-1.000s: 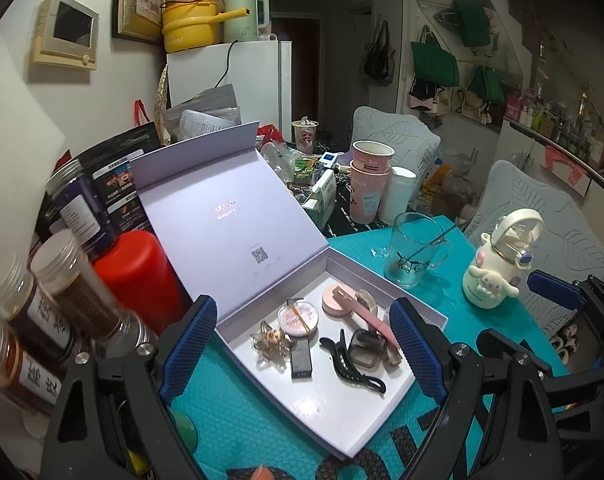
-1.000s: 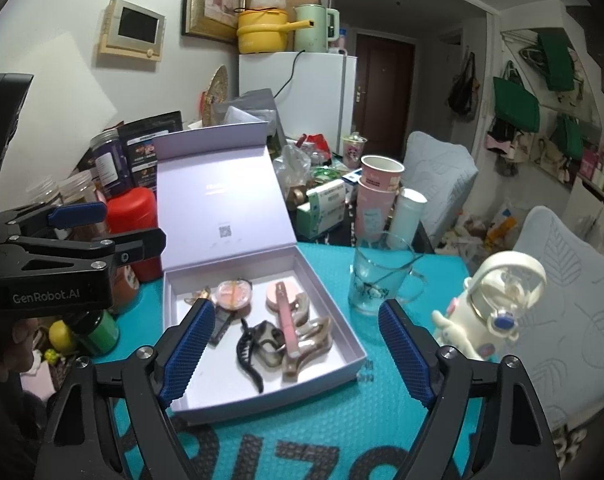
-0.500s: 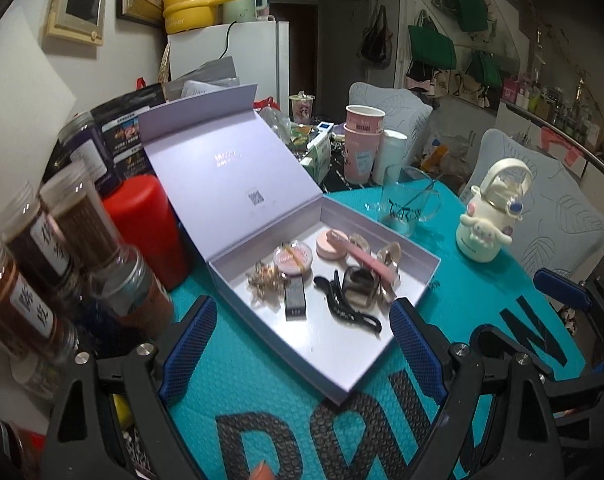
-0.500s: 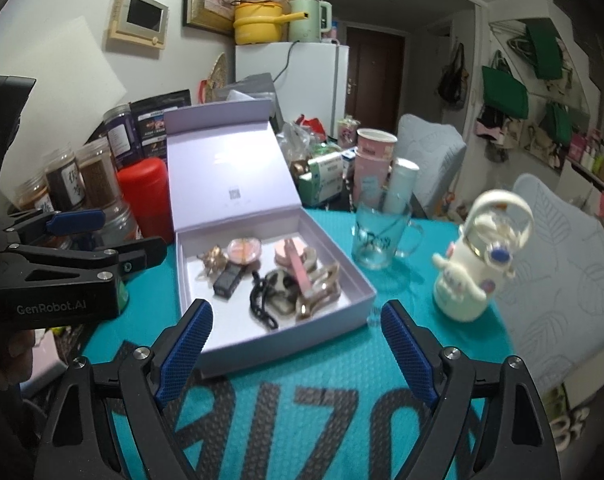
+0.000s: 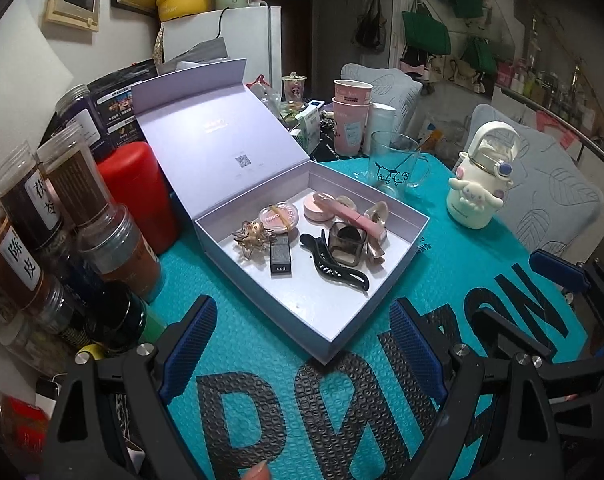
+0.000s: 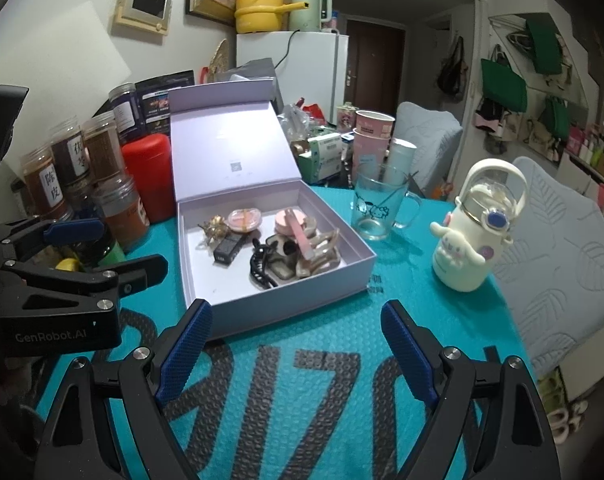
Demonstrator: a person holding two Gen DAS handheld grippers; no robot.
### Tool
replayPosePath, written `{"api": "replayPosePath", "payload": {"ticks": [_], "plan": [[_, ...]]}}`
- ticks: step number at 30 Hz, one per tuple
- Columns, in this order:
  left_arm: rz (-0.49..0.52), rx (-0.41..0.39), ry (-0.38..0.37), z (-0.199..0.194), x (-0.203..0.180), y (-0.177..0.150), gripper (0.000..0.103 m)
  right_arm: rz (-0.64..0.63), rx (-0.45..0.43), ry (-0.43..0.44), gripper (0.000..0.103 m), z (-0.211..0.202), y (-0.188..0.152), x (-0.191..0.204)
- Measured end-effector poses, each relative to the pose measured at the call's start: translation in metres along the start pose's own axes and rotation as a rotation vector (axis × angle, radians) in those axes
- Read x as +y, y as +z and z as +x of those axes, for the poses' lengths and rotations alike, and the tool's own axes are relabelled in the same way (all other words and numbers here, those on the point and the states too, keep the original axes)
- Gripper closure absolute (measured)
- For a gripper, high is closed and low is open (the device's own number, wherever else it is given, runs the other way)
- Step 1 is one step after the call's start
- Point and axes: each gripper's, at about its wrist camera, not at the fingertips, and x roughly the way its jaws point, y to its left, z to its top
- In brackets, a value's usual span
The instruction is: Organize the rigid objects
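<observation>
1. your left gripper [image 5: 302,340] hangs over the teal bubble-textured mat [image 5: 230,344] just in front of the lavender box [image 5: 382,280]; its blue ribbed pads [image 5: 194,332] stand wide apart with nothing between them.
2. your right gripper [image 6: 296,340] sits just in front of the box's near wall, jaws spread just as wide, holding nothing.
3. the box is a rigid cardboard tray with straight walls and a hinged flat lid [image 5: 218,140] propped open behind it.
4. inside the box, toward the back wall, lie a round pink compact with a clear top [image 5: 279,217] and a second matte pink round compact [image 5: 316,208], with a slim pink tube [image 5: 354,216] laid across it.
5. at the box's left side sits a spiky gold metal hair ornament [image 5: 251,237], touching a small black rectangular lipstick case [image 5: 281,255].
6. in the middle of the box a glossy black claw clip [image 5: 334,268] curves along the floor, beside a smoky translucent square clip [image 5: 346,244] and a beige pearly clip [image 5: 376,232].
7. left of the box stands a smooth red cylindrical canister [image 5: 136,188], and nearer you clear plastic jars [image 5: 74,200] with labelled fronts.
8. right of the box, apart from it, stand a clear glass mug with cartoon prints [image 6: 376,208] and a white rounded character bottle [image 6: 472,236].
</observation>
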Motion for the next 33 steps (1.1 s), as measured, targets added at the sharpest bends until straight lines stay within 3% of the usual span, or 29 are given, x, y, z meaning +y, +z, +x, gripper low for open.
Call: {"api": "replayPosePath", "payload": {"ticks": [33], "plan": [[-0.002, 0.023, -0.002, 0.013, 0.011, 0.002, 0.014, 0.01, 0.034, -0.005, 0.016, 0.014, 0.002, -0.004]]}}
